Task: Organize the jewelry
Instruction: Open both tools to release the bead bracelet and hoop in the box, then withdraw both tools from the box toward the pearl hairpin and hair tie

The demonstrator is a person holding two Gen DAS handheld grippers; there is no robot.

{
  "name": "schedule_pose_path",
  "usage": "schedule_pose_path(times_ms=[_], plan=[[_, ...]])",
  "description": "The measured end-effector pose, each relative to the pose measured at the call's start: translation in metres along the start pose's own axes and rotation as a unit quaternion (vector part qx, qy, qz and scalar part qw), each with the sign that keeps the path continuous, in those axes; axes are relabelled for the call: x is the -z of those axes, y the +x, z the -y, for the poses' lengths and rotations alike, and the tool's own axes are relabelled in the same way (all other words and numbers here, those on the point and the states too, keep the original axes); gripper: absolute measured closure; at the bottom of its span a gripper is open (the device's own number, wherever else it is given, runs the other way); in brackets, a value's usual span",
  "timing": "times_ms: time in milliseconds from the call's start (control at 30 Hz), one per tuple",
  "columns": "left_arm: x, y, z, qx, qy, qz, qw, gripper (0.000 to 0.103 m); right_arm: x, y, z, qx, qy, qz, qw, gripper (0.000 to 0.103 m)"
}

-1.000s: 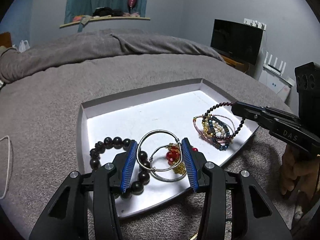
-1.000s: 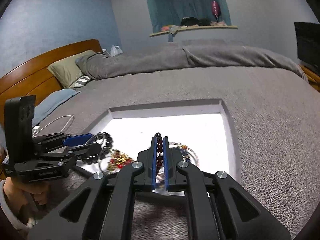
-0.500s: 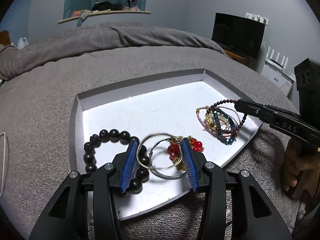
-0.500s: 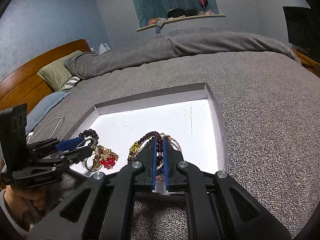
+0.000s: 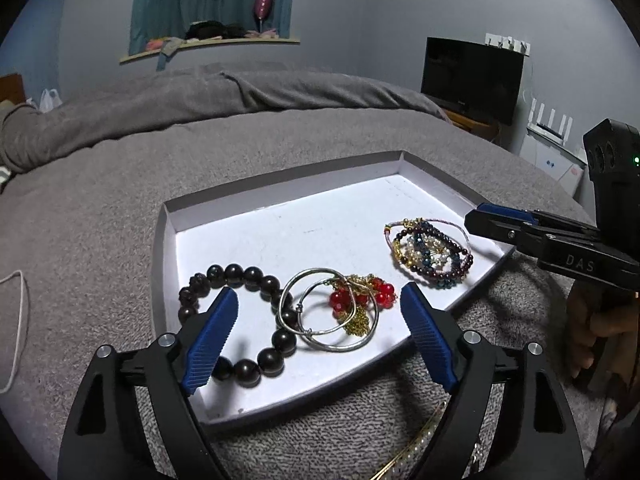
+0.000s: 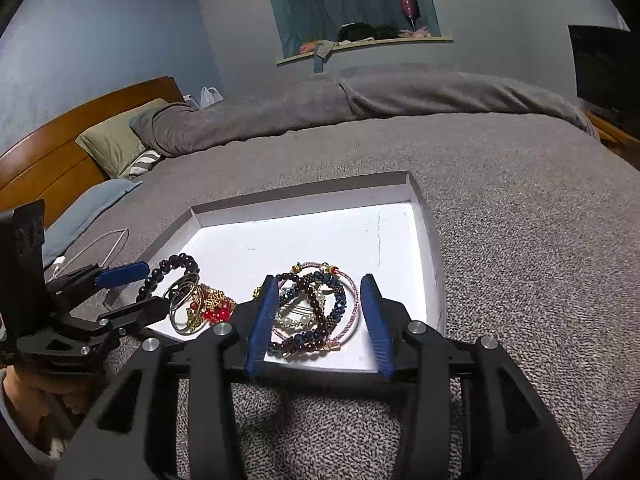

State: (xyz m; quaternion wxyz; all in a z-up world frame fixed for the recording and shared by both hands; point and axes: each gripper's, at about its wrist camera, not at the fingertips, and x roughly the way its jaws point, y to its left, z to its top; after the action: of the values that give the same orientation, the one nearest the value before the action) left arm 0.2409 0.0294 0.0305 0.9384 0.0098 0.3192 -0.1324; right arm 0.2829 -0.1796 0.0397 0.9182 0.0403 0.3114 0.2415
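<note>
we have a shallow white tray lying on the grey bed cover, with three groups of jewelry along its near edge. at the left sits the dark bead bracelet, touching it the silver bangles tangled with a red-bead and gold chain piece, and well apart at the right the pile of mixed bead bracelets. the left gripper hovers over the near edge, jaws wide apart and empty, framing the bangles and part of the dark bracelet. the right gripper hovers low over the bead pile, jaws also apart, nothing held; the pile lies flat on the tray floor between its blue pads. a strand of pearls lies on the cover, outside the tray, near us. we judge the step in hand as sorting within the tray, between grasps. next move likely calls for a low, centred pinch on one strand only; the tangle of bangles and chain risks lifting together.
</note>
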Motion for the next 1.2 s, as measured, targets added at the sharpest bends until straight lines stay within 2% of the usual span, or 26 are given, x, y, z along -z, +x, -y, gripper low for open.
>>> schedule_pose_path(times_ms=[33,100,167,300,567,667,767,900,1200], plan=[[0.000,-0.001,0.001,0.000,0.000,0.001,1.0000,0.018,0.000,-0.001,0.000,0.001,-0.001,0.000,1.000,0.059],[0.002,-0.004,0.001,0.000,0.001,0.005,1.0000,0.016,0.001,-0.003,0.000,0.003,-0.003,0.003,1.000,0.048],[0.003,-0.006,0.003,0.001,0.003,0.006,1.0000,0.016,0.002,-0.007,-0.001,0.005,-0.008,0.008,1.000,0.042],[0.008,-0.012,0.005,0.002,0.004,0.011,0.9999,0.013,0.005,-0.013,-0.001,0.000,-0.008,0.011,1.000,0.034],[0.023,-0.025,0.012,0.007,0.022,0.015,0.9996,0.012,0.010,-0.022,-0.001,0.006,-0.014,0.013,1.000,0.029],[0.026,-0.030,0.013,0.005,0.024,0.017,0.9995,0.012,0.012,-0.024,-0.004,0.008,-0.020,0.013,1.000,0.019],[0.033,-0.038,0.017,0.003,0.034,0.021,0.9992,0.010,0.015,-0.029,-0.011,0.006,-0.038,0.014,0.999,0.018],[0.040,-0.047,0.021,0.008,0.044,0.024,0.9987,0.009,0.020,-0.034,-0.015,0.003,-0.049,0.013,0.999,0.008],[0.045,-0.066,0.024,0.009,0.049,0.056,0.9972,0.006,0.022,-0.040,-0.010,-0.001,-0.044,0.014,0.999,0.006]])
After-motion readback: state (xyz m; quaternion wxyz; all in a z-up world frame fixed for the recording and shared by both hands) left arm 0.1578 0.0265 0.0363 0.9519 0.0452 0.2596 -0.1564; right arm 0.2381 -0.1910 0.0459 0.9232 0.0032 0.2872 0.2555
